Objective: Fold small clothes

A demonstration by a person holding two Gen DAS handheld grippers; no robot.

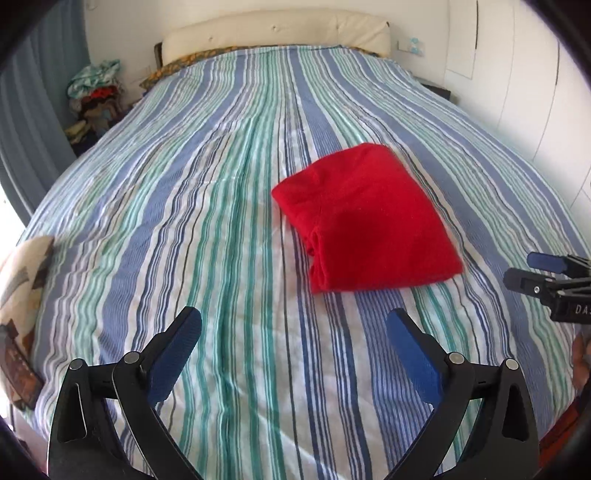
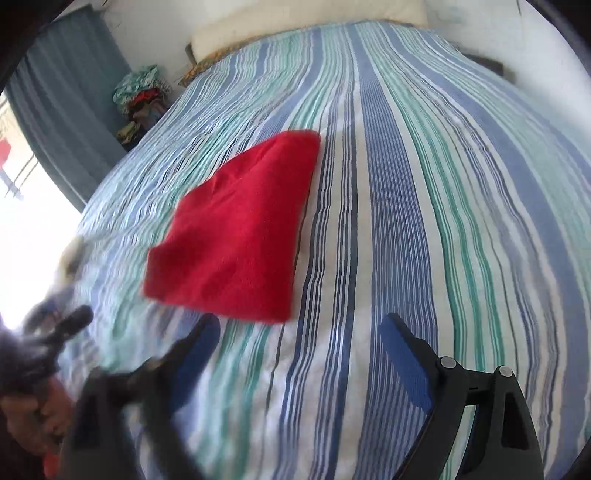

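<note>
Nearest to each camera, the two black grippers with blue ribbed pads are seen. The left gripper (image 1: 293, 326) is held with its jaws wide apart, and nothing is between them; only the striped cover is seen in the gap. The right gripper (image 2: 299, 332) is also held with its jaws spread and empty, although its left finger is blurred in the right wrist view. Both are kept low over the near part of the bed, probably because no grasp is needed at this moment: the cloth appears already folded.

A little farther on, the red folded fleece garment (image 1: 364, 218) is laid flat on the blue, green and white striped bedcover (image 1: 207, 229). It is gathered into a compact, roughly square packet, with its rolled layers turned toward the left gripper. It lies ahead of the left jaws and to their right, apart from them. From the right wrist view the garment (image 2: 236, 229) lies ahead and to the left of the right jaws, its near edge close to the left finger, but no contact can be seen. It is judged that this fold is nearly or fully finished.

Far behind, a cream padded headboard (image 1: 277, 31) is seen, and a heap of mixed coloured clothes (image 1: 96, 96) is piled beside the bed, perhaps waiting to be folded.
</note>
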